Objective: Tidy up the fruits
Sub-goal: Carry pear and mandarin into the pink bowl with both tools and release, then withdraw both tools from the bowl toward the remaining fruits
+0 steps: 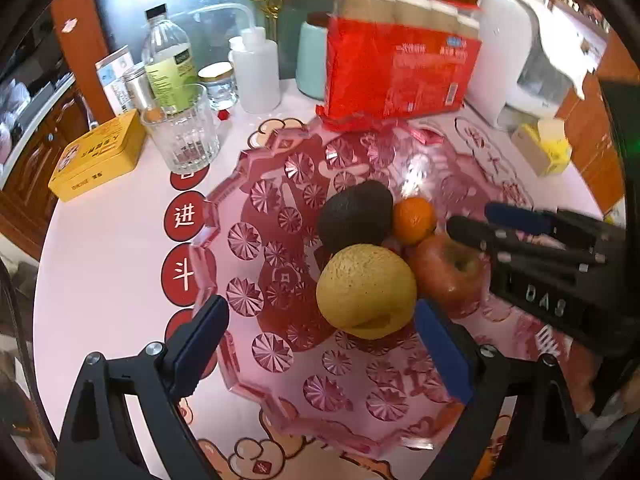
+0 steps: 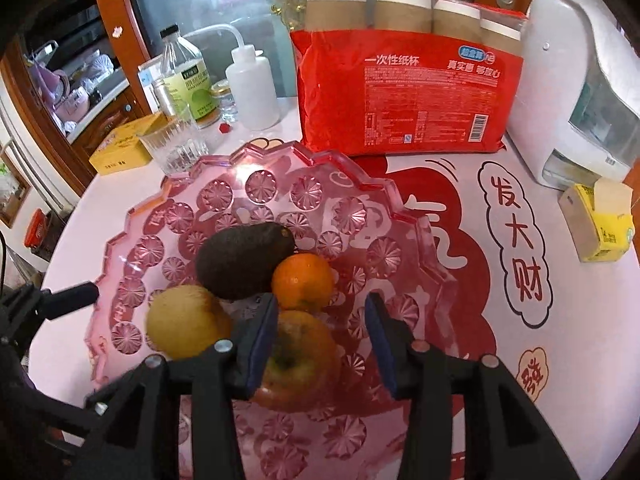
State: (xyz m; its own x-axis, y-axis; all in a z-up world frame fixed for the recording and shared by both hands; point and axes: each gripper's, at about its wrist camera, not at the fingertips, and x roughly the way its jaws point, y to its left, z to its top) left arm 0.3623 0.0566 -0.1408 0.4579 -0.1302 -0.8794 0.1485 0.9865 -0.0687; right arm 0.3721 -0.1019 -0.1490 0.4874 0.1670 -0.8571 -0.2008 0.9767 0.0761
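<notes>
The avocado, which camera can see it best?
The right wrist view. The avocado lies there in full outline in the pink bowl, with its stem end showing. In the left wrist view the avocado has its lower part hidden behind the yellow pear.

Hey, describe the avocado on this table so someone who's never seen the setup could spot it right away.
Find the big pink faceted plastic dish in front of the red pack of paper cups. Four fruits sit clustered inside it, and the avocado lies at the far side of the cluster, beside the orange. It is the only dark, almost black, rough-skinned, elongated one; the others are yellow, orange or red and rounder.
</notes>
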